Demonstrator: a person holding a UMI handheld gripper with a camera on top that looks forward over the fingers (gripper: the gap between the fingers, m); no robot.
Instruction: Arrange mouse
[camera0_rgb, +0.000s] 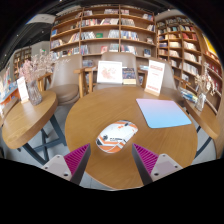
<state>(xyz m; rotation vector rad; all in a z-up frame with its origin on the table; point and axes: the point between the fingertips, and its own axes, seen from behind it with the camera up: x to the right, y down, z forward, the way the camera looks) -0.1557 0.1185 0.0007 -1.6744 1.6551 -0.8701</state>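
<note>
A white and grey mouse with orange trim (116, 136) lies on the round wooden table (100, 112), just ahead of my fingers and between their lines. A light blue mouse pad (162, 113) lies flat to the right of it, further back. My gripper (112, 160) is open, with its magenta pads (75, 157) wide apart and only bare tabletop between them. The fingers do not touch the mouse.
Two display cards (109, 73) and a leaning white sign (154, 76) stand at the table's far edge. A second wooden table with a vase of flowers (36, 78) is at the left. Chairs (66, 78) and bookshelves (110, 30) fill the background.
</note>
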